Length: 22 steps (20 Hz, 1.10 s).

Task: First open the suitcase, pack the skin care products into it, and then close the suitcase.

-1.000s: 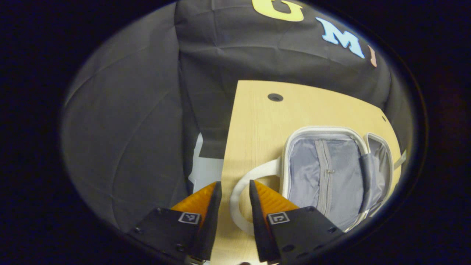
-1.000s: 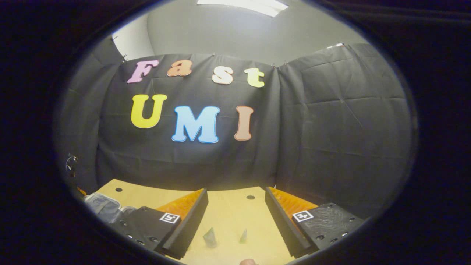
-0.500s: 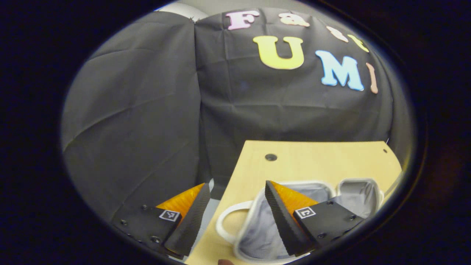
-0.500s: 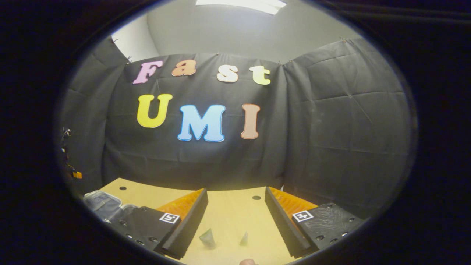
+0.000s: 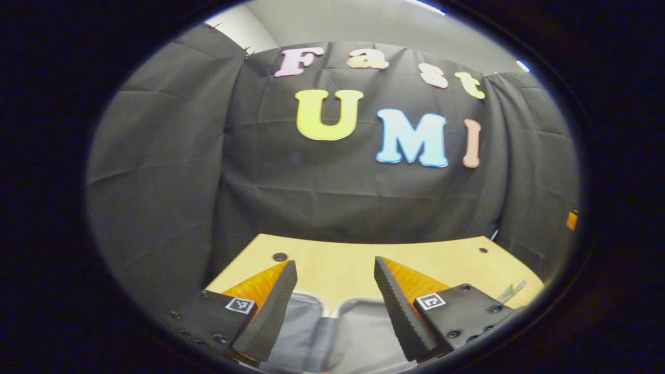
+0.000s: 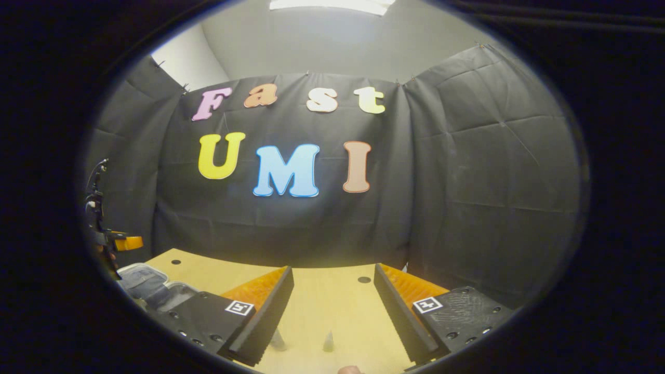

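Fingers of the left gripper (image 5: pixel 332 306) are held wide apart, ribbed wedge shapes with nothing gripped between them, and right below the gap the open suitcase (image 5: pixel 332 332) is seen in the left gripper view: soft grey fabric lining, two halves side by side, each edged by a pale rounded rim. Beyond it a smooth light-wood table (image 5: pixel 343 262) is spread out, with a small dark round hole near its far corner. Over in the right gripper view, the right gripper (image 6: pixel 332 306) is likewise held well apart and empty above the same wood surface. Between its fingers, two small tapered skin care products (image 6: pixel 328 342) are glimpsed low down, blurred, standing on the table. At far left of that view the suitcase (image 6: pixel 143 280) is caught open on the tabletop.
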{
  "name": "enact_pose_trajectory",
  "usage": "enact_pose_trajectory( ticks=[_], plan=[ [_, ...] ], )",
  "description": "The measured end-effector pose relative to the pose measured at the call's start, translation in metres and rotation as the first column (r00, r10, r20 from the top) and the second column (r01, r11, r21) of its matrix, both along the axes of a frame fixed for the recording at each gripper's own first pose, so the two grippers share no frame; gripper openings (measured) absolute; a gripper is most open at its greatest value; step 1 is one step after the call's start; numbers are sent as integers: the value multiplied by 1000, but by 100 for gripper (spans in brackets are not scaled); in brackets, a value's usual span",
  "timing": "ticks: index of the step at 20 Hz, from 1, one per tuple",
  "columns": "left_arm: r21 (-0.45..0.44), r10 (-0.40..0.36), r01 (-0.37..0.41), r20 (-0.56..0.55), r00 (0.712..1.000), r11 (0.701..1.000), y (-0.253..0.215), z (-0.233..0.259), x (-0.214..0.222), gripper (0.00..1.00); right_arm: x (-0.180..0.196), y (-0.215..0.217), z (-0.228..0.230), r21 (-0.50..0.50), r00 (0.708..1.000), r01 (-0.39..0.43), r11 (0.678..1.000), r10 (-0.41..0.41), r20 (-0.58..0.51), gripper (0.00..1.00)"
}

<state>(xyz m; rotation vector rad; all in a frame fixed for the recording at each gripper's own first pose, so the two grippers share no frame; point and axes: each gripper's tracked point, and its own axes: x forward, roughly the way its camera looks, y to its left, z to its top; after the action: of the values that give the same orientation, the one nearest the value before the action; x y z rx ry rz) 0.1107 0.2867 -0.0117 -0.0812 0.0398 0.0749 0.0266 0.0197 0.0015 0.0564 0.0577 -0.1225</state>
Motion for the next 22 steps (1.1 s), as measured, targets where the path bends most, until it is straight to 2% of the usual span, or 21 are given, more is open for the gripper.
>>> enact_pose_trajectory(
  ticks=[2, 3, 4, 8, 12, 16, 22],
  plan=[
    [-2, -60, 61, 50, 997, 998, -61, 2, 4, 97, 2, -7, -6, -2, 1000, -19, 1000, 19, -1, 94],
    [-8, -94, 95, 83, 992, 995, -95, 4, 9, 93, 4, -10, -9, -8, 999, -32, 999, 31, -5, 94],
    [-13, -127, 129, 102, 987, 992, -126, 3, 11, 95, 6, -12, -12, -14, 999, -45, 999, 45, -7, 94],
    [-1, -231, 232, 117, 966, 973, -238, -18, 26, 93, 16, -27, -17, -3, 996, -92, 996, 92, -8, 94],
    [-9, -281, 285, 128, 951, 959, -308, -29, 37, 94, 20, -49, -26, -2, 994, -108, 994, 108, -8, 94],
    [2, -305, 306, 106, 947, 952, -367, -68, 45, 94, 18, -64, -40, -15, 993, -118, 993, 117, -30, 94],
    [70, -304, 308, -70, 950, 949, -401, -186, 44, 94, 20, -75, -57, -2, 990, -125, 992, 124, -59, 95]
  ],
)
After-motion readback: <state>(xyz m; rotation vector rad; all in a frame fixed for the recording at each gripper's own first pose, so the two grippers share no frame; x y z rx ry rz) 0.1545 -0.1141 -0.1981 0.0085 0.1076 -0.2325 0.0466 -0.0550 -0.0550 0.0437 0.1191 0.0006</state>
